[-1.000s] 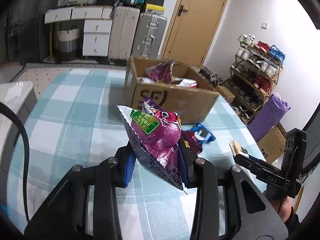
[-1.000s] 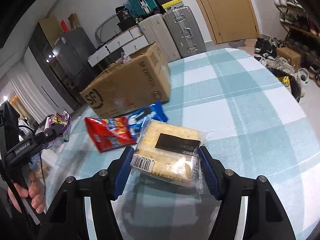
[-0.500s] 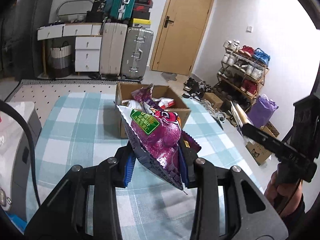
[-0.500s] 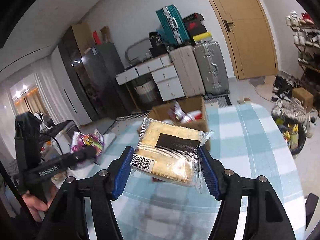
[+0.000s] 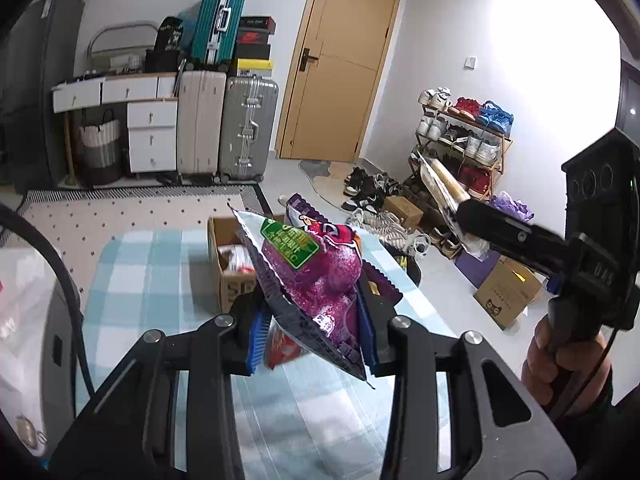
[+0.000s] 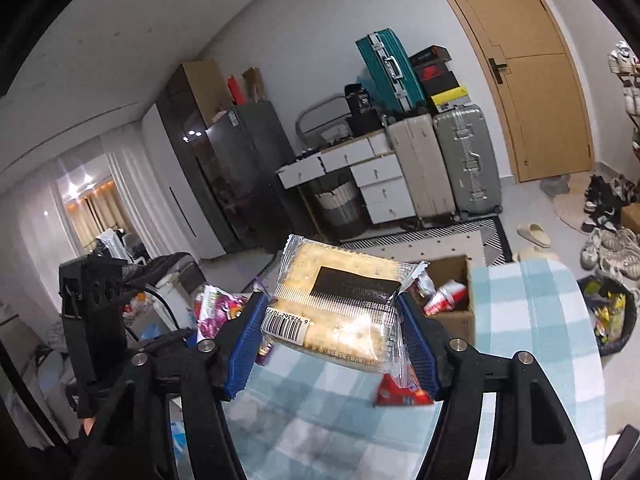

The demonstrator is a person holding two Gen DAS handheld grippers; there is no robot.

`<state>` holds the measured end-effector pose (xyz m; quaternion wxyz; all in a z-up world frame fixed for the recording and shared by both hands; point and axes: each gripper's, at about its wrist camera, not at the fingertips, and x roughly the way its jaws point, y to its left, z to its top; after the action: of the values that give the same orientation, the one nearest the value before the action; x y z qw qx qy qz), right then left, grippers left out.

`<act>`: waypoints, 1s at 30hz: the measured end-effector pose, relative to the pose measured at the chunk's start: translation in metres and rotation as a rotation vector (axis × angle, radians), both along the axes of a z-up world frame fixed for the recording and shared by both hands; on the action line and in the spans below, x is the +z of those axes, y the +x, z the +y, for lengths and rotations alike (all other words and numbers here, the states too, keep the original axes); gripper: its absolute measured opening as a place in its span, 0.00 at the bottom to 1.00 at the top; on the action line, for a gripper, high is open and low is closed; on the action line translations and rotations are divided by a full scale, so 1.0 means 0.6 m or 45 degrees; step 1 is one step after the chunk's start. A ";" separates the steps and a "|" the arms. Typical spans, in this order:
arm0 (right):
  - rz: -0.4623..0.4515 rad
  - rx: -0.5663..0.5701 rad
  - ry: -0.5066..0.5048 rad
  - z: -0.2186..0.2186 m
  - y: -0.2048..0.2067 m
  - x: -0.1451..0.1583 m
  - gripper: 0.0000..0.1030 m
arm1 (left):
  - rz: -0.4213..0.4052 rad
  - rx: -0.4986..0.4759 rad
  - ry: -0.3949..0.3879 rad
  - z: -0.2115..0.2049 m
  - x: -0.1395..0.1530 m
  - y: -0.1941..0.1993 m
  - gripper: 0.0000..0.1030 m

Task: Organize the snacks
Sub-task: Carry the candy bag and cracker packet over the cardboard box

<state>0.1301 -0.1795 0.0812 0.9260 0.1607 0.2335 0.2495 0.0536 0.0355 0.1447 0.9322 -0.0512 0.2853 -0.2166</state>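
Two fisheye views, each mounted just behind a pair of tongs, look forward and downward from above the checked surface (image 5: 160,264). Both face the same far wall, sharing the cardboard box (image 5: 224,276), the stacked suitcases (image 6: 464,160) and the wooden door (image 5: 340,64). Each view catches the other tongs at its edge.

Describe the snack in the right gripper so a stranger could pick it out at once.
Start at the blue-checked table, with the open cardboard box at its far end. In front of it, the right gripper clamps a clear-wrapped cracker pack. Unlike the glossy purple bag and the red packet, it is flat, pale and square, with a black label and barcode.
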 end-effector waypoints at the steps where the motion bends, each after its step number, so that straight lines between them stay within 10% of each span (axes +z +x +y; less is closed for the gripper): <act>1: 0.004 0.010 0.023 -0.001 0.004 0.010 0.64 | -0.012 0.004 0.012 -0.003 0.014 -0.001 0.33; 18: -0.007 -0.026 0.047 -0.013 0.147 0.134 0.64 | -0.034 0.063 0.118 -0.055 0.135 0.158 0.33; 30: 0.135 -0.095 -0.149 -0.008 0.330 0.021 0.64 | 0.175 0.071 0.133 -0.109 -0.019 0.421 0.33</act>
<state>0.3280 -0.1843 0.0937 0.9287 0.1278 0.2904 0.1920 0.3059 -0.0300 0.1331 0.9175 -0.0252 0.3581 -0.1713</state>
